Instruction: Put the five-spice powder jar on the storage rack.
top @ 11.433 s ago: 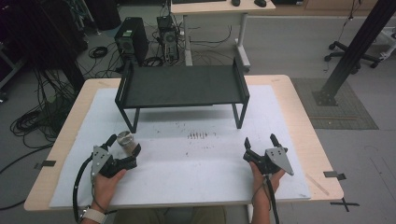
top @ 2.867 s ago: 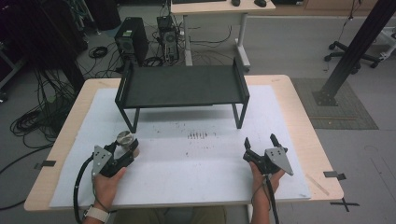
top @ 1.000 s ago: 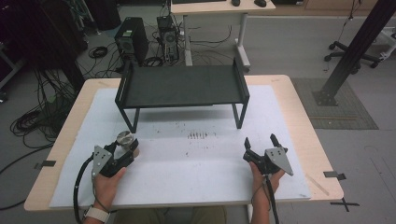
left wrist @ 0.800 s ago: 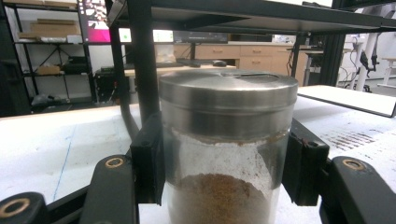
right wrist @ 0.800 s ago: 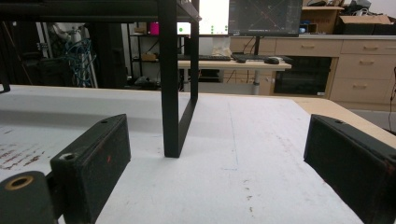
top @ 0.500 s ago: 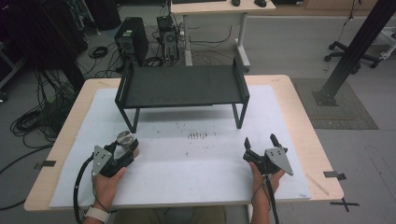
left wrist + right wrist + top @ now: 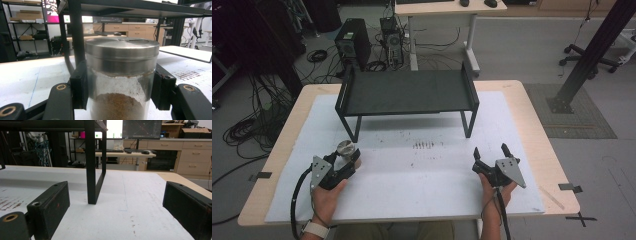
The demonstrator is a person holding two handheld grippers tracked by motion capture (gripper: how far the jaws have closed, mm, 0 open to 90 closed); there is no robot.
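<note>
Glass jar point(image 7: 121, 100), brushed-metal lid point(image 7: 122, 47); matt black shelf point(image 7: 407, 92).

The high view looks forward and down on the worktop point(image 7: 422, 185); both gripper views sit low near its surface, sharing the black rack point(image 7: 407, 95) ahead.

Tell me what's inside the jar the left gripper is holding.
The jar holds brown powder at its bottom, with pale dust clinging to the glass above. The metal lid covers the top.
</note>
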